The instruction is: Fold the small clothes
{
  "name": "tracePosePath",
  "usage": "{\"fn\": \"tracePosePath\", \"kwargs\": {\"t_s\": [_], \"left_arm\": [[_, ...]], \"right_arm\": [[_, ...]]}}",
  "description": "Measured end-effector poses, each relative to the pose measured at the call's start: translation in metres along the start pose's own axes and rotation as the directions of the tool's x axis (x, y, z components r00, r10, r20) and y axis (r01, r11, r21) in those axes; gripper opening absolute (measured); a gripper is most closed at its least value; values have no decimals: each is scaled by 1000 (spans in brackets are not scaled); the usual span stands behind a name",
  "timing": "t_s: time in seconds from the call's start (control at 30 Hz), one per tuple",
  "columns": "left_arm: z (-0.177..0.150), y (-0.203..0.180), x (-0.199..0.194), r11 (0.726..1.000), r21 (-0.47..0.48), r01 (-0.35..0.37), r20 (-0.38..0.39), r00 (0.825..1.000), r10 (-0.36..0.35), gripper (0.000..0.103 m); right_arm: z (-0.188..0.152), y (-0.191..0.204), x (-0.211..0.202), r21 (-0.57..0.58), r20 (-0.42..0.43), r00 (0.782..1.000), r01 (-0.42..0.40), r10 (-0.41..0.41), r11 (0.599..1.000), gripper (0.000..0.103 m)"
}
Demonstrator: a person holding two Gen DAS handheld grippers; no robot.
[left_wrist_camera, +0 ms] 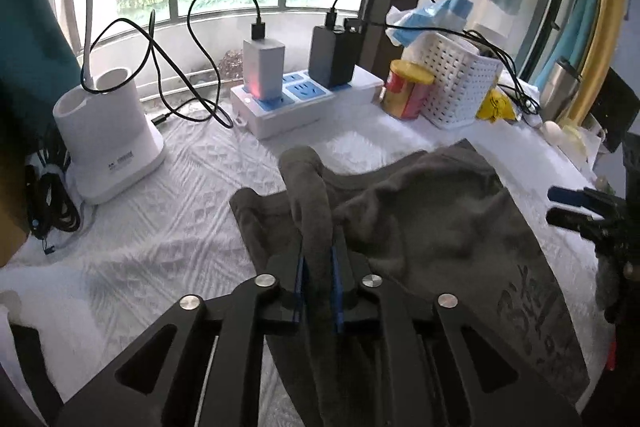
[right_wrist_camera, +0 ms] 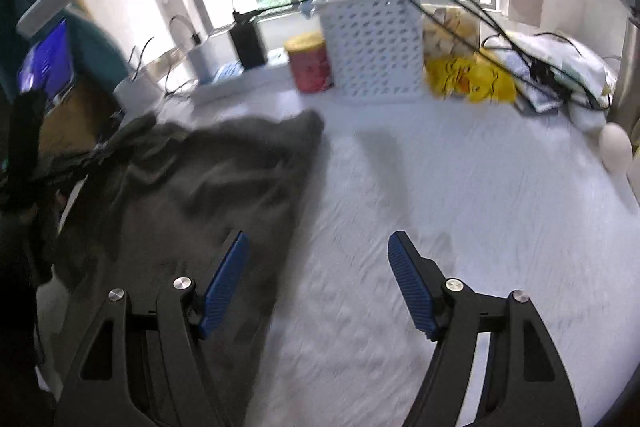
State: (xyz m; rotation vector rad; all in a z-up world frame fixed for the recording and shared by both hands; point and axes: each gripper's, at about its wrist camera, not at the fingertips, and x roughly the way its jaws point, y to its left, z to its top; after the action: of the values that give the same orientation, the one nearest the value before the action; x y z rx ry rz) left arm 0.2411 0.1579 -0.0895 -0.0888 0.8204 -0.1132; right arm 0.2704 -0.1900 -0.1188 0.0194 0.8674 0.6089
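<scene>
Pinching a limp fold of the grey T-shirt (left_wrist_camera: 420, 219) at lower centre, my left gripper (left_wrist_camera: 318, 279) grips soft, light cloth. My right gripper (right_wrist_camera: 318, 287) hangs spread and empty; I judge hems the best hold.

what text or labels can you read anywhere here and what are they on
Nothing reads cleanly.
Grey garment: dark script print, distorted, unreadable.
White appliance: small blue label on its base, too small.
Red can: label blurred.
Yellow bag: black print, blurred.
</scene>
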Motion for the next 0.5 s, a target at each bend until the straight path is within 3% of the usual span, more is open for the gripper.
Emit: {"fn": "tracePosePath", "kwargs": {"t_s": [0.17, 0.23, 0.4, 0.5], "left_arm": [[4, 12, 0, 999, -38, -30, 43, 999, 32, 16], [7, 15, 0, 998, -32, -47, 55, 997, 49, 16], [5, 16, 31, 998, 12, -61, -26, 998, 61, 16], [0, 6, 41, 995, 65, -78, -51, 995, 81, 16]], "right_arm": [[25, -3, 20, 21, 21, 999, -45, 44, 999, 70], [33, 0, 32, 8, 19, 998, -57, 57, 998, 58], [42, -1, 58, 29, -15, 996, -92, 92, 995, 48], [45, -4, 72, 57, -43, 993, -108, 111, 993, 34]]}}
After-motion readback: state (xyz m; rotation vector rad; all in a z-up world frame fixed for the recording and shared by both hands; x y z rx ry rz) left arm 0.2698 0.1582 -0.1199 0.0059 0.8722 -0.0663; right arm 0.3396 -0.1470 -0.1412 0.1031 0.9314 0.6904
